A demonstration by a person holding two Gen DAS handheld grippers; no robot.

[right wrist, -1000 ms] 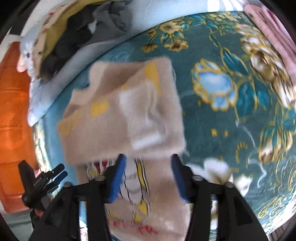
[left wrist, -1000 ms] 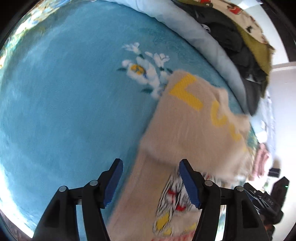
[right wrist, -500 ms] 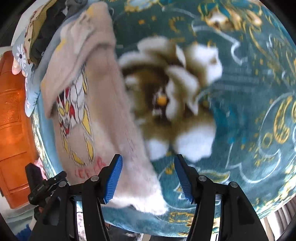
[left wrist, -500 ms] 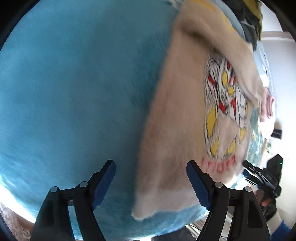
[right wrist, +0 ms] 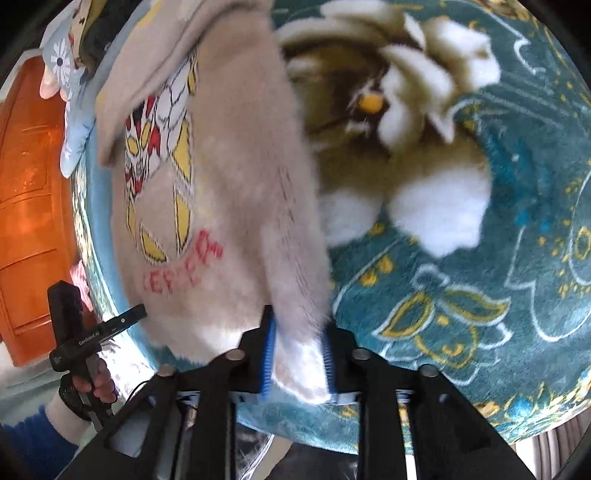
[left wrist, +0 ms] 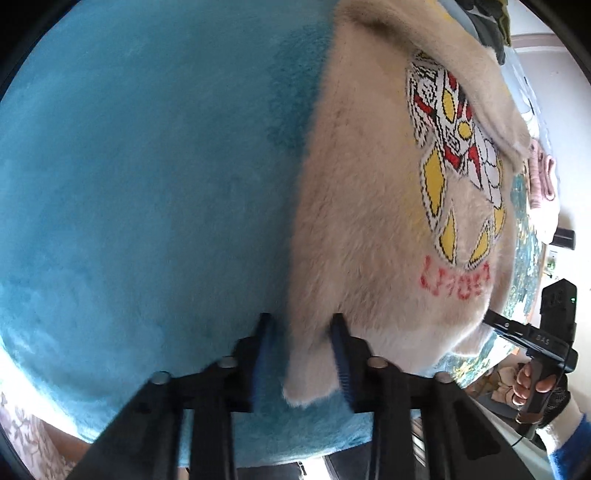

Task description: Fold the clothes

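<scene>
Two grippers, jaws just closing: left gripper [left wrist: 301,354] and right gripper [right wrist: 297,354] each pinch a hem corner of the fuzzy beige printed sweater [left wrist: 369,206] at the blue plush blanket's [left wrist: 147,184] near edge; a heap of clothes [right wrist: 92,33] lies at the far edge.

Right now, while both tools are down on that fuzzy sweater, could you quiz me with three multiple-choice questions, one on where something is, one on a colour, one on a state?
1. Which part of the beige sweater does the left tool hold?
A. collar
B. bottom corner
C. cuff

2. What colour is the lettering under the sweater's picture?
A. red
B. green
C. black

3. How is the right tool?
A. wide open
B. shut on nothing
C. shut on the sweater

Answers:
1 B, its pads pinch the hem corner.
2 A, red letters below the yellow shapes.
3 C, a fuzzy corner sits squeezed between its blue pads.
</scene>
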